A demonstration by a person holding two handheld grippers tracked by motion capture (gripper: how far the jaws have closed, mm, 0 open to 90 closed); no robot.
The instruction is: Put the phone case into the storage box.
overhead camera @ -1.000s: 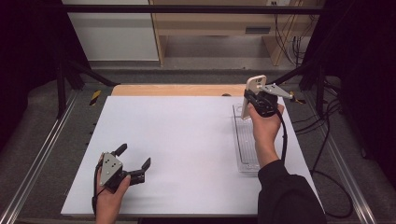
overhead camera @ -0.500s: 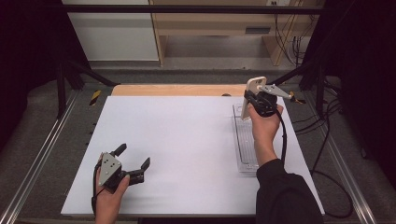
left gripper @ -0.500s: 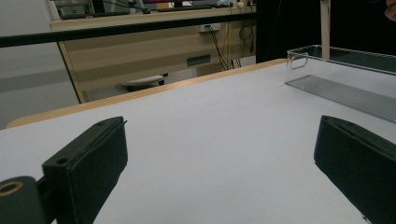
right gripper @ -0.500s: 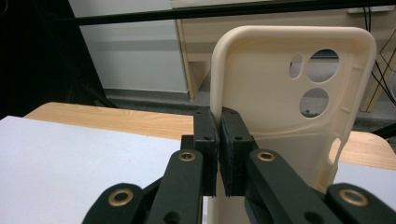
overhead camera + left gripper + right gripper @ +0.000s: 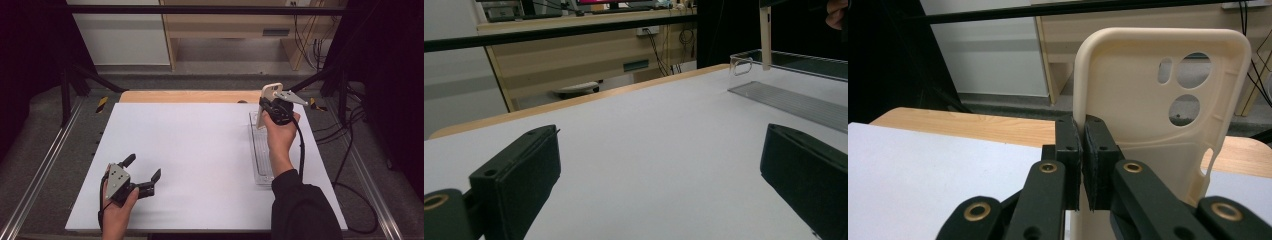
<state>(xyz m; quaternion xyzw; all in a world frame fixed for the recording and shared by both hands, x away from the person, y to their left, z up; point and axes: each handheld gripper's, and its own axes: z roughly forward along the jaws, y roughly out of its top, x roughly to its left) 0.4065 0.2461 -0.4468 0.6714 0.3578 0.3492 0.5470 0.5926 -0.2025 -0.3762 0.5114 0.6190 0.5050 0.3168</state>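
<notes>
Phone case (image 5: 1153, 125), cream-coloured with 3 camera cut-outs near its top, sits pinched at its left edge in your right gripper (image 5: 1082, 150), the 2 black jaws pressed together on the thin wall. In the high view you hold that case (image 5: 266, 102) upright at the upper right of the frame, above the far end of a clear plastic tray (image 5: 261, 155) that runs lengthwise down the right side of the white table (image 5: 200, 145). I can make out nothing lying in the tray; its ribbed floor looks bare. From the left gripper view, the tray (image 5: 794, 97) shows at the upper right with the case (image 5: 765, 35) hanging edge-on just over its near end wall; whether they touch I cannot tell. Your left gripper (image 5: 142, 175) rests at the lower left of the high view, jaws spread wide with only table surface between them. Your right hand (image 5: 280, 137) wraps the right gripper's (image 5: 265, 107) handle.
</notes>
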